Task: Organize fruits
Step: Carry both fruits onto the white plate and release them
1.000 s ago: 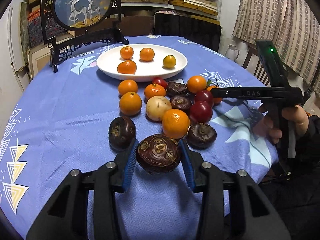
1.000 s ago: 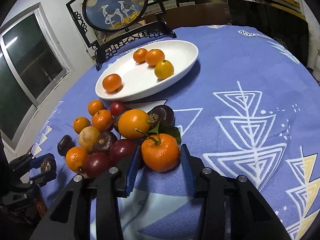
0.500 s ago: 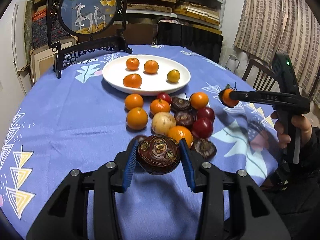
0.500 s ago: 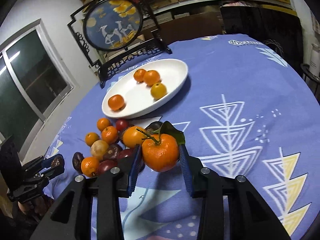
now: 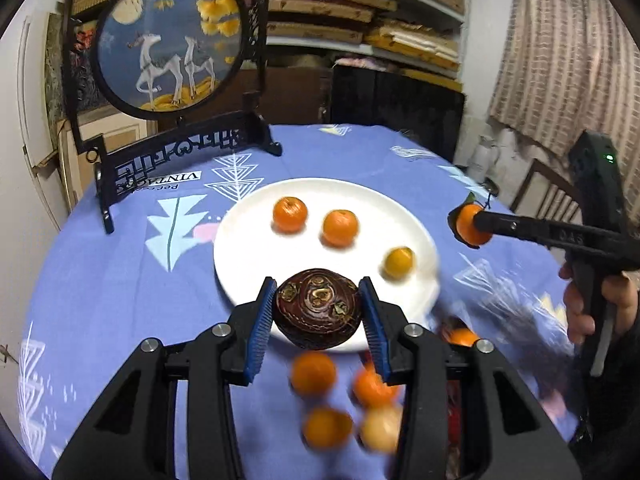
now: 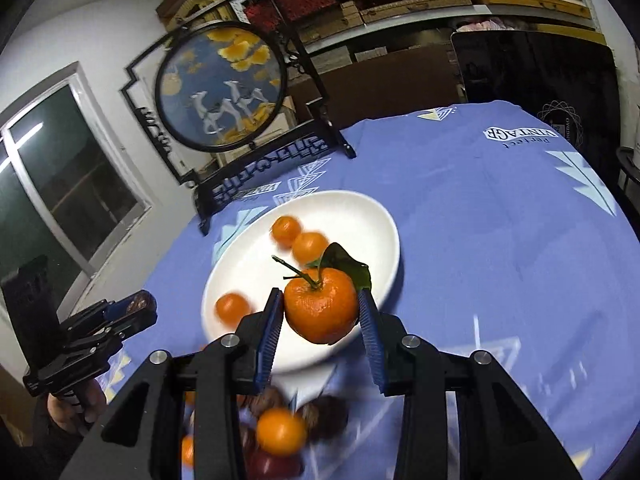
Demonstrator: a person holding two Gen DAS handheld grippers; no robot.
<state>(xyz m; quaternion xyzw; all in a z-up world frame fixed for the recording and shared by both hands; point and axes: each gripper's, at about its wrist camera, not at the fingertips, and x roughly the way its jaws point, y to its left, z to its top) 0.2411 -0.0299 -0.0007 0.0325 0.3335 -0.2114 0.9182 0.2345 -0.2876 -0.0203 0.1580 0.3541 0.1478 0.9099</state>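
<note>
Shelves stacked with flat boxes line the back wall, and a round painted screen (image 5: 168, 40) in a black fretwork stand sits at the far edge of the surface (image 5: 120, 280), which is covered by a blue cloth printed with pale triangles.

Left tool (image 5: 318, 316): its blue ribbed pads (image 5: 258, 332) are clamped on a dark brown, flattened round fruit (image 5: 318, 312) with a glossy skin and pale swirled markings on top. The fruit is held in the air at the near rim of the white plate (image 5: 248, 248).

Right tool (image 6: 320, 320): its pads are clamped on a stemmed mandarin (image 6: 320, 308), dimpled orange skin, one green leaf attached. It is held over the near right rim of the plate (image 6: 356, 216).

Plate: smooth, white, oval with a shallow raised rim. In the left wrist view three small round citrus fruits show on it, two orange (image 5: 290, 214) and one yellow (image 5: 398, 262); the right wrist view shows a further orange one (image 6: 232, 308).

Loose fruits (image 5: 320, 400) lie on the cloth below the tools, nearer than the plate; motion blur hides their detail.
</note>
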